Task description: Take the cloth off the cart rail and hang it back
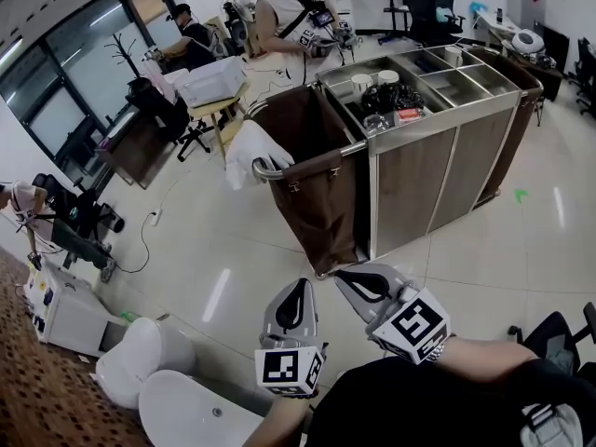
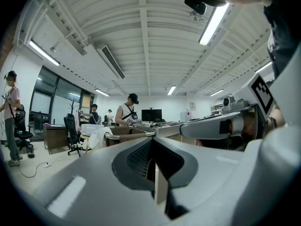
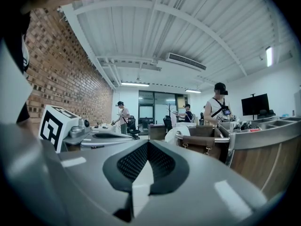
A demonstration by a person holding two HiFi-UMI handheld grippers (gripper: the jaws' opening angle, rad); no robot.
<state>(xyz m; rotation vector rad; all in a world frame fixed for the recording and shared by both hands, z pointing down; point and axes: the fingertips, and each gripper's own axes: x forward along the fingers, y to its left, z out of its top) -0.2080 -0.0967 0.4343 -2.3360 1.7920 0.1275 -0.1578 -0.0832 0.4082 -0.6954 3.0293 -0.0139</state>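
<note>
- Head view showed the left gripper (image 1: 296, 291) and the right gripper (image 1: 357, 282) side by side, low before us, well apart from the cart (image 1: 438, 161).
- We kept the left jaws pressed together, with nothing between them.
- The right jaws were also pressed together and empty.
- The cloth (image 1: 244, 152) hung over the rail (image 1: 321, 155), above the bag (image 1: 312, 208).
- A person (image 1: 289, 12) stood behind the cart.

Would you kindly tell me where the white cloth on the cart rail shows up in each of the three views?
Head view: the white cloth hangs left of centre, in the upper half.
Left gripper view: small, left of centre, just below mid-height.
Right gripper view: small, just right of centre.
Shared landmark: the brown bag right beside it.
</note>
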